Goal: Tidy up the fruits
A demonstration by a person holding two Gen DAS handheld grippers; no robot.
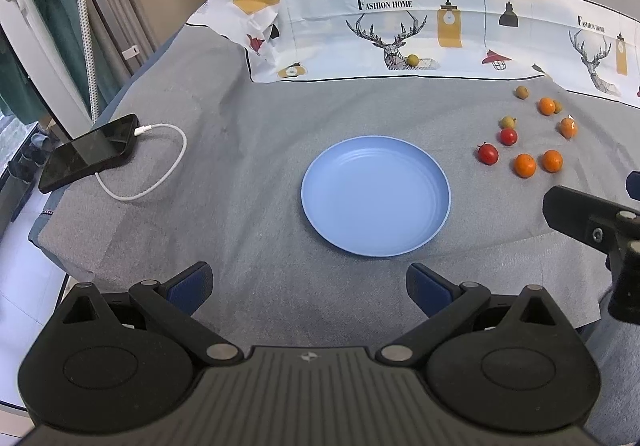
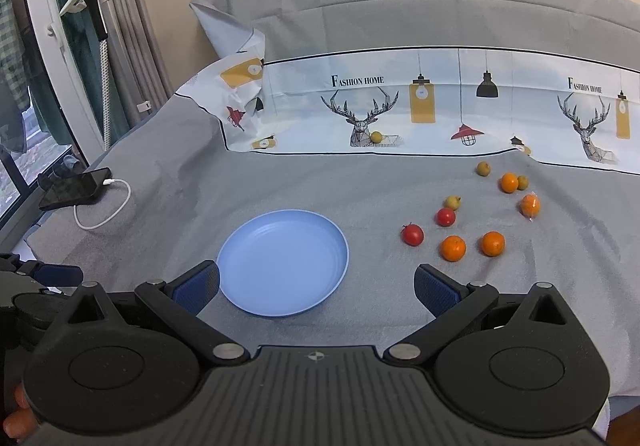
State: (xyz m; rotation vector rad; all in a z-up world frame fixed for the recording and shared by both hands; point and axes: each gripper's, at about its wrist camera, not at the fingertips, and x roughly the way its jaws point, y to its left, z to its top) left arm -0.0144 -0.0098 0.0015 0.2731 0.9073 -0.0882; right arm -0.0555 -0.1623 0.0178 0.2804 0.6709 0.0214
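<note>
While nothing is held, the left wrist view shows the left gripper (image 1: pixel 310 288) spread wide and empty, hovering just short of the blue plate (image 1: pixel 376 197), which lies flat and bare on the grey cover (image 1: pixel 240 165). Fruit sits well right of it.

Right wrist view: right gripper (image 2: pixel 318 292) also spread, empty, its left finger at the plate's near rim. Nearest fruits: a red one (image 2: pixel 412 234), stalk to the left, and an orange one (image 2: pixel 453 248), loosely scattered with the others. All roundish, so no long axis matters. Best approach, I judge: take an outlying fruit first, straddle it squarely, close gently to avoid rolling it.
</note>
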